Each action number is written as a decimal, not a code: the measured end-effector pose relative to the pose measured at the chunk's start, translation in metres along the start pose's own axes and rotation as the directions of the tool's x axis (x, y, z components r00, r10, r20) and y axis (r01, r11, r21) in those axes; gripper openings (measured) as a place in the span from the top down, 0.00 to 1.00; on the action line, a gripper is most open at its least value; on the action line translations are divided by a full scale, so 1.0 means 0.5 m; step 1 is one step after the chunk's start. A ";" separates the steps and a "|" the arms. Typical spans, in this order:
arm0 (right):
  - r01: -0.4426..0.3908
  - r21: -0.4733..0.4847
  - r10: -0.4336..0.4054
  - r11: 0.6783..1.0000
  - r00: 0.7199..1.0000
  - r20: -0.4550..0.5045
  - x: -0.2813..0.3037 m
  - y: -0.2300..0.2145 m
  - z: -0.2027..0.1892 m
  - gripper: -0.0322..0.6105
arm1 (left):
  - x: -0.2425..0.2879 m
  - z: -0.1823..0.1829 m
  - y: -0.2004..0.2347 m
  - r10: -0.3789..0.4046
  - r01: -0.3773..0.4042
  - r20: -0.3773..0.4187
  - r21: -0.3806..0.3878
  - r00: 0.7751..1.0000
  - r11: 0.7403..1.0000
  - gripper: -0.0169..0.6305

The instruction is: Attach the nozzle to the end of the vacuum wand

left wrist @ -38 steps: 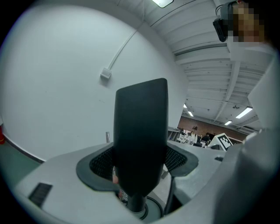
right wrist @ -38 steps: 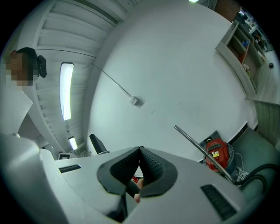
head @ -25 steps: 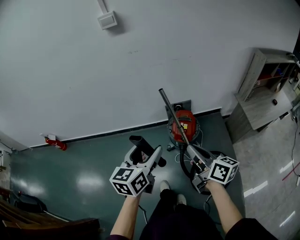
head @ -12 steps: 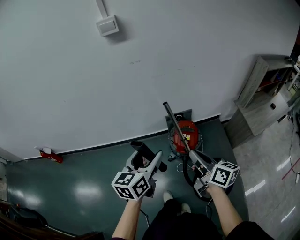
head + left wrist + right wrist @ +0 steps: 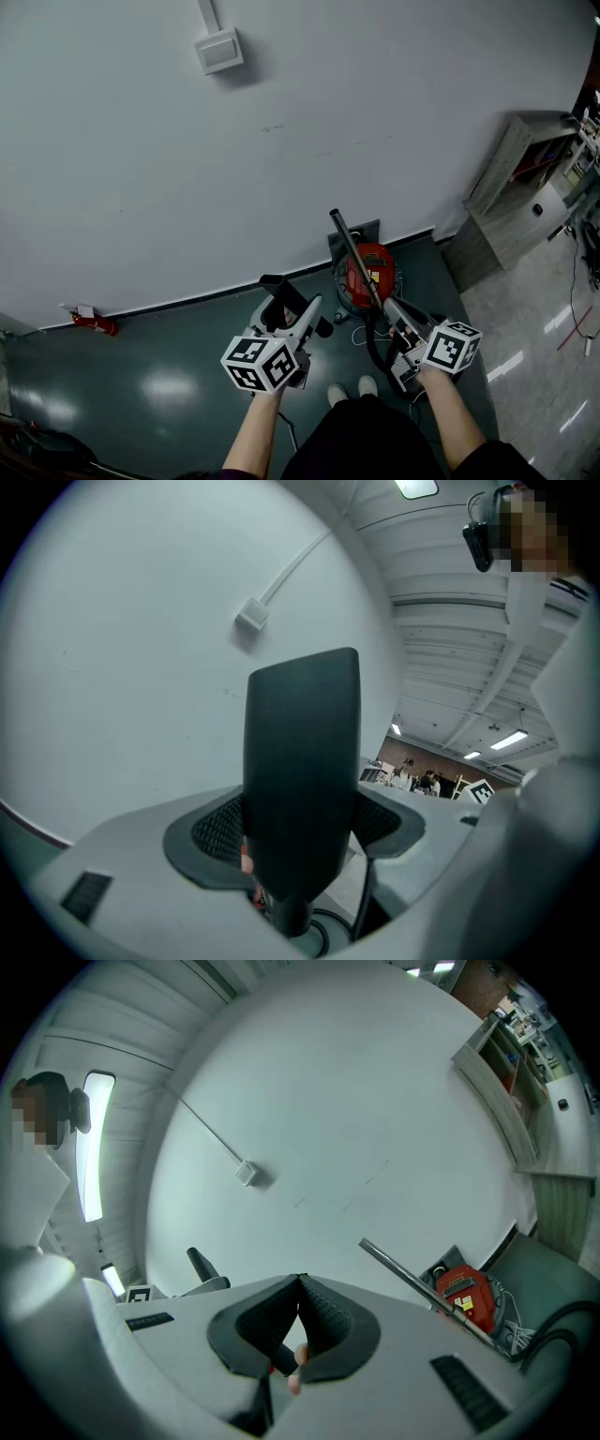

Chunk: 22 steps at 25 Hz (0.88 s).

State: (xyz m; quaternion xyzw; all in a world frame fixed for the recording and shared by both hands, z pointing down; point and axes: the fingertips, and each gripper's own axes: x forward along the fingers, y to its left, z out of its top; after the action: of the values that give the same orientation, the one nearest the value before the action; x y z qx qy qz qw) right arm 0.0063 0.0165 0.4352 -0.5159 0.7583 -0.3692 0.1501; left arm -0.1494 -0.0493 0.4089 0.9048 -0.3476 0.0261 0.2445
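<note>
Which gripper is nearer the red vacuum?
Right. Right gripper sits just below-right of the vacuum; left gripper, holding the nozzle, is farther off at its lower left.

Floor (image 5: pixel 159 380) open at left; wall (image 5: pixel 281 141), red vacuum (image 5: pixel 371 270) & cabinet (image 5: pixel 511 211) block fwd/right.

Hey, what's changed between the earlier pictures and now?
The person has stepped toward the wall, so the vacuum and wand sit lower in the head view, nearer the left gripper and right gripper. Nothing was grabbed or let go: the left still clamps the nozzle, and the right's fingers stay shut.
</note>
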 end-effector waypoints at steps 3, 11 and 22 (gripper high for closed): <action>0.007 -0.008 -0.007 1.000 1.000 0.007 0.007 0.002 0.010 0.92 | 0.010 0.011 0.004 -0.012 0.012 0.003 0.002 1.000 1.000 0.47; 0.010 -0.003 -0.010 1.000 1.000 0.011 0.051 -0.034 0.033 0.92 | 0.058 0.023 0.027 -0.017 0.017 0.000 0.012 1.000 1.000 0.47; -0.011 0.016 0.011 1.000 1.000 -0.026 0.152 -0.117 0.092 0.92 | 0.175 0.059 0.084 0.024 -0.024 -0.013 0.002 1.000 1.000 0.47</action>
State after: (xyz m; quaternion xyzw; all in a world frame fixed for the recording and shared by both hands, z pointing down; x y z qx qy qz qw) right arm 0.0413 -0.0815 0.4572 -0.5056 0.7602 -0.3810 0.1461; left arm -0.1137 -0.1437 0.4201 0.9007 -0.3566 0.0352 0.2457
